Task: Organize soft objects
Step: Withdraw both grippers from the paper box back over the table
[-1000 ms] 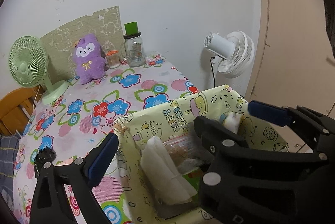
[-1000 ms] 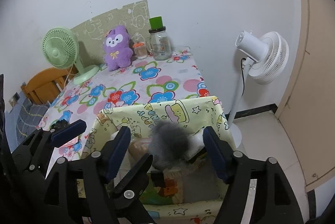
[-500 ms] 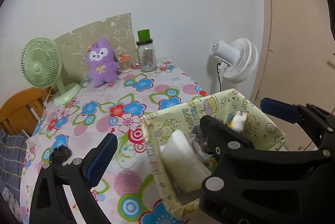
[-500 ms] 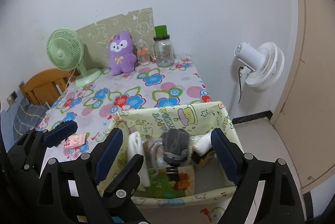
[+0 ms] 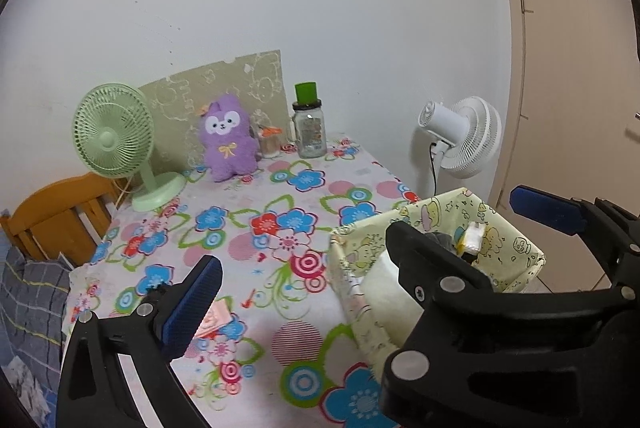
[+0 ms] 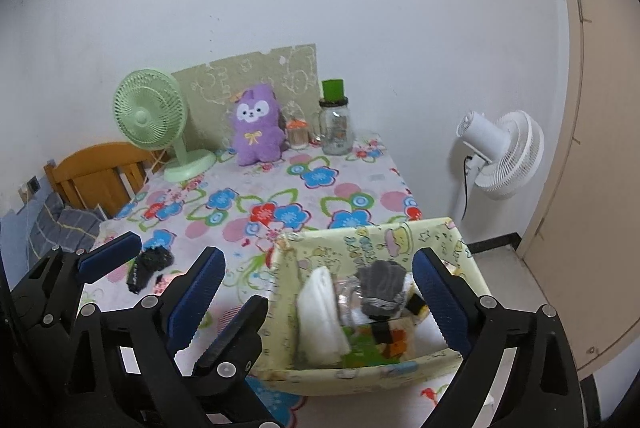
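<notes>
A pale yellow fabric storage box point(image 6: 360, 240) sits at the table's near right corner; it also shows in the left wrist view point(image 5: 508, 248). Inside it lie a grey sock point(image 6: 380, 284) and a folded white cloth point(image 6: 320, 312). A dark sock point(image 6: 148, 266) lies on the flowered tablecloth at the left. A purple plush toy point(image 6: 256, 125) sits at the back. My right gripper point(image 6: 320, 304) is open and empty, raised above the box. My left gripper point(image 5: 360, 240) is open and empty over the table's near edge.
A green desk fan point(image 6: 154, 119), a glass jar with a green lid point(image 6: 336, 123) and a small bottle point(image 6: 298, 133) stand at the back. A white floor fan point(image 6: 500, 151) stands right of the table. A wooden chair point(image 6: 96, 175) is at the left.
My right gripper has let go of the grey sock, which now lies in the box, and has pulled back and up. My left gripper has also drawn back from the box.
</notes>
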A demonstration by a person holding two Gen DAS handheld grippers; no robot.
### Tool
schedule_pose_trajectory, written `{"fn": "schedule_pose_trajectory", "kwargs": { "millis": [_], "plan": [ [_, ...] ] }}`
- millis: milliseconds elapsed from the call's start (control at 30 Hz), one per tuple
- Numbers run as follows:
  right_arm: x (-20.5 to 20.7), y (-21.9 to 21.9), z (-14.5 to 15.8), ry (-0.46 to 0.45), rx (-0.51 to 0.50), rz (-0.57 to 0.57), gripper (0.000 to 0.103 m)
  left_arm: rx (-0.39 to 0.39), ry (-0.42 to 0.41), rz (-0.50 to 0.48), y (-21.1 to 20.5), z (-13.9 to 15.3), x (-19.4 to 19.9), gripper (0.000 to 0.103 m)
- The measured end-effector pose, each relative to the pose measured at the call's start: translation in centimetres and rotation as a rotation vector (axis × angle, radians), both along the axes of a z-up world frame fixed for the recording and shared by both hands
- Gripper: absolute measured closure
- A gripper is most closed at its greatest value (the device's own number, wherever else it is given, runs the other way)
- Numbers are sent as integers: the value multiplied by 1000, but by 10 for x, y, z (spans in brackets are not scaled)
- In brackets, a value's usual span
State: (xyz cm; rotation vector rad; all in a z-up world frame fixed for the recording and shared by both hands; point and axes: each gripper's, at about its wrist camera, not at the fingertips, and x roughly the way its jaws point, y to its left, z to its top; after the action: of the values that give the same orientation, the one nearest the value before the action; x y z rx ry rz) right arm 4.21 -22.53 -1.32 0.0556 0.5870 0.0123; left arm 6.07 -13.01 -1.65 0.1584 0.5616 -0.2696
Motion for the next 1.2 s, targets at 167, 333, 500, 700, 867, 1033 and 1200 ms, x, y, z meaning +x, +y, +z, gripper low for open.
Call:
{"fn": "schedule_pose_trajectory", "kwargs": {
  "millis": [167, 333, 500, 700, 867, 1033, 1200],
  "plan": [
    [-6, 17, 7, -8, -7, -1, 5, -8, -13, 7, 18, 6, -6, 0],
    [-10, 33, 12, -12, -1, 5, 4, -19, -24, 18, 35, 11, -11, 0],
    [-13, 52, 17, -28, -16, 26, 3, -22, -37, 36, 53, 15, -17, 0],
    [-11, 71, 18, -4, -6, 69, 3, -7, -53, 55, 72, 16, -23, 0],
    [-11, 88, 18, -11, -21, 78, 3, -11, -53, 59, 87, 16, -23, 0],
    [-7, 107, 14, -13, -34, 95, 3, -14, -41, 69, 104, 13, -17, 0],
    [3, 121, 7, 0, -25, 112, 3, -24, -24, 94, 121, 7, -8, 0]
  ]
}}
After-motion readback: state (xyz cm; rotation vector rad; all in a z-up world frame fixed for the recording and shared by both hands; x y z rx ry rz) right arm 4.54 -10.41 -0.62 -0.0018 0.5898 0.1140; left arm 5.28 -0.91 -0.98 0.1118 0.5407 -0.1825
